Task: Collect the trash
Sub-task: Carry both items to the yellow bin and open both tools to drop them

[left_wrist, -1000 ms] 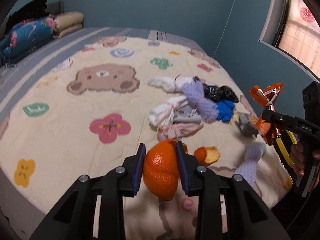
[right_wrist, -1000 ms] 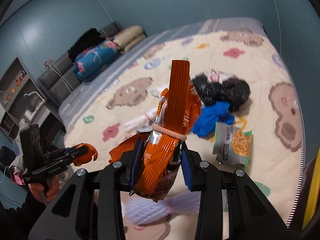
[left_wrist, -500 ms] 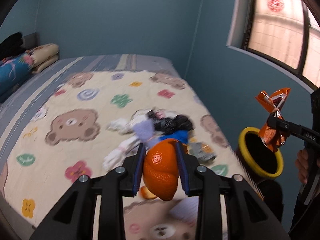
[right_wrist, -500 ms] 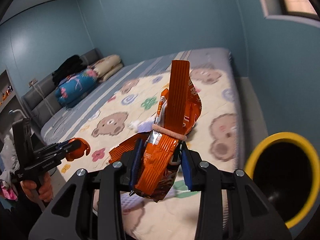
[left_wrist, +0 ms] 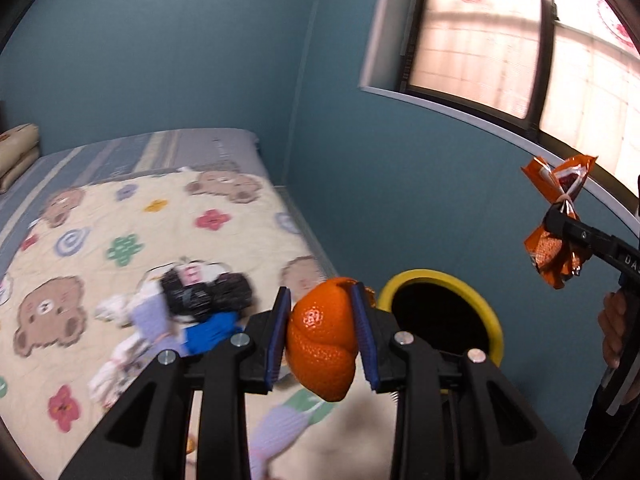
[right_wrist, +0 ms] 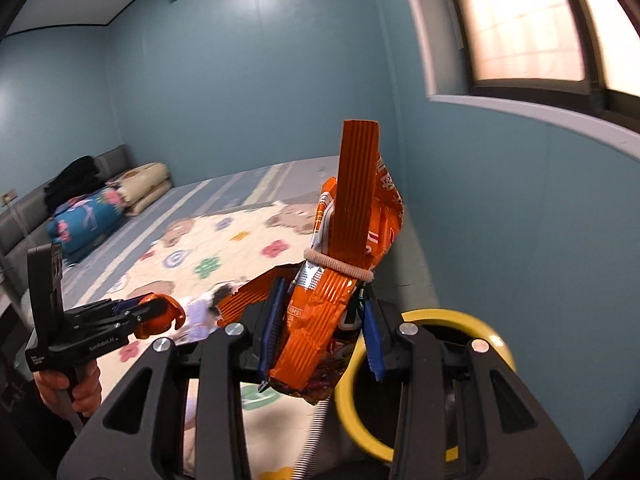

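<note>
The yellow-rimmed bin [left_wrist: 440,312] stands open-mouthed off the bed [left_wrist: 120,208] edge, against the blue wall, with nothing over its mouth. The left gripper [left_wrist: 322,336] clamps a dimpled orange peel [left_wrist: 322,340] just beside the rim. The right gripper [right_wrist: 320,332] clamps a crumpled orange snack wrapper [right_wrist: 340,248], banded, long axis upright.
</note>
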Demonstrator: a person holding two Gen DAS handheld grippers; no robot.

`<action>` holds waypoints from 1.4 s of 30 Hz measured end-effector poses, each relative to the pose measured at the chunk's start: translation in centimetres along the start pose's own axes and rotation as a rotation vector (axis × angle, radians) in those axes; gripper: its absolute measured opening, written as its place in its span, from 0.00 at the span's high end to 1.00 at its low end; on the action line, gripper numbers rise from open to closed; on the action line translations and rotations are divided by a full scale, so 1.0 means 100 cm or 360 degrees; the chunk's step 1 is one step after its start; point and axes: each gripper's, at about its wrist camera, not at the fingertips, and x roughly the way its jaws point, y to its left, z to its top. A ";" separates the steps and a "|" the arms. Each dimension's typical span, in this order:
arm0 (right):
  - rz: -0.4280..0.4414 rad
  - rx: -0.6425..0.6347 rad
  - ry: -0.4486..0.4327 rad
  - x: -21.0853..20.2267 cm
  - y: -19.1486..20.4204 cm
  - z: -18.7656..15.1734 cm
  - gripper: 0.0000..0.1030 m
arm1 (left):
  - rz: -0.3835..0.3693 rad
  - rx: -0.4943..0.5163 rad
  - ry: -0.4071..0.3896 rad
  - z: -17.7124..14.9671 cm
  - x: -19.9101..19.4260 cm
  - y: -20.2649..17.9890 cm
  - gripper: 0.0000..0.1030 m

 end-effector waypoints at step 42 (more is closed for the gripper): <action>-0.0576 0.0401 0.0197 0.108 -0.144 -0.058 0.48 | -0.0349 0.0126 0.0330 -0.036 0.184 -0.117 0.32</action>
